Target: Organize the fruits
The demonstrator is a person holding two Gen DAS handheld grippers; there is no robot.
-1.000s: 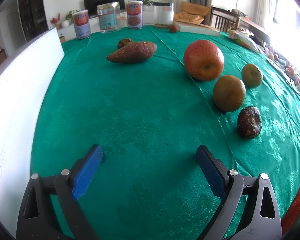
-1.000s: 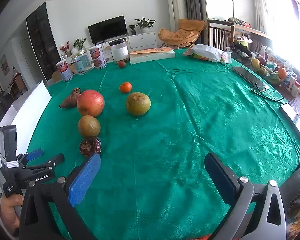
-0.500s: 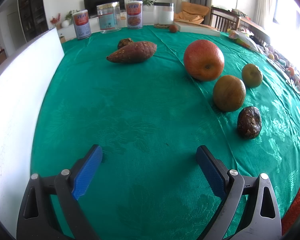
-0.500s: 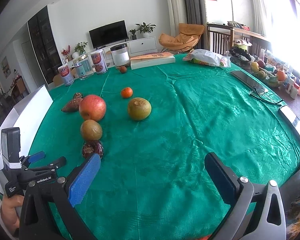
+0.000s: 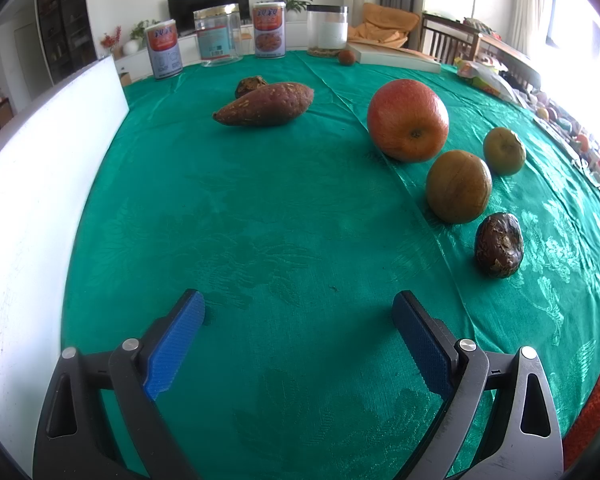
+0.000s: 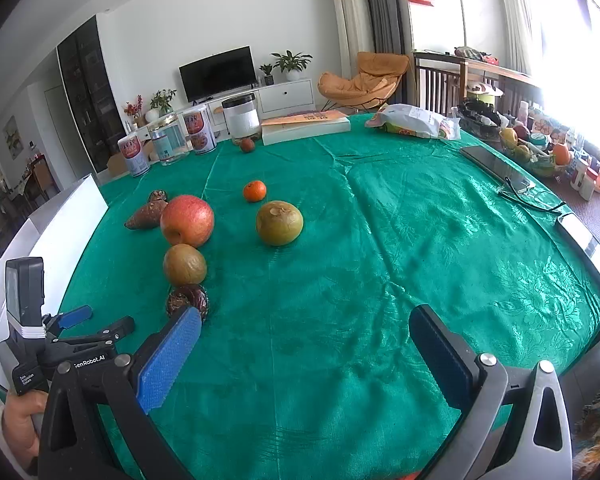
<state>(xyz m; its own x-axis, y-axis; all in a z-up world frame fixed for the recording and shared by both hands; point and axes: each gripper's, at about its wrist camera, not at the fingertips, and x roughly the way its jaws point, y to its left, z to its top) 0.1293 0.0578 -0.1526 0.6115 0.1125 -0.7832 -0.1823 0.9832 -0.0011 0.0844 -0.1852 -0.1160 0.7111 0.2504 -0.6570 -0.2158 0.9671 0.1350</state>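
A line of fruit lies on the green tablecloth (image 5: 260,220): a big red apple (image 5: 407,120) (image 6: 187,221), a brown-green pear (image 5: 458,186) (image 6: 185,265) and a dark wrinkled passion fruit (image 5: 499,245) (image 6: 187,298). A second greenish pear (image 5: 504,151) (image 6: 279,223) sits apart, with a small tangerine (image 6: 254,191) behind it. A sweet potato (image 5: 266,104) (image 6: 146,216) lies further back. My left gripper (image 5: 298,312) (image 6: 96,320) is open and empty, low over the cloth. My right gripper (image 6: 306,328) is open and empty, raised above the table.
A white box wall (image 5: 28,184) runs along the left edge. Cans and jars (image 5: 216,38), a flat white box (image 5: 396,58) and another small fruit (image 5: 346,57) stand at the far side. A snack bag (image 6: 414,121), a phone (image 6: 496,164) and glasses (image 6: 534,200) lie at the right.
My right gripper has risen and tilted upward, so the fruit sits lower in its view. The left gripper has stayed still.
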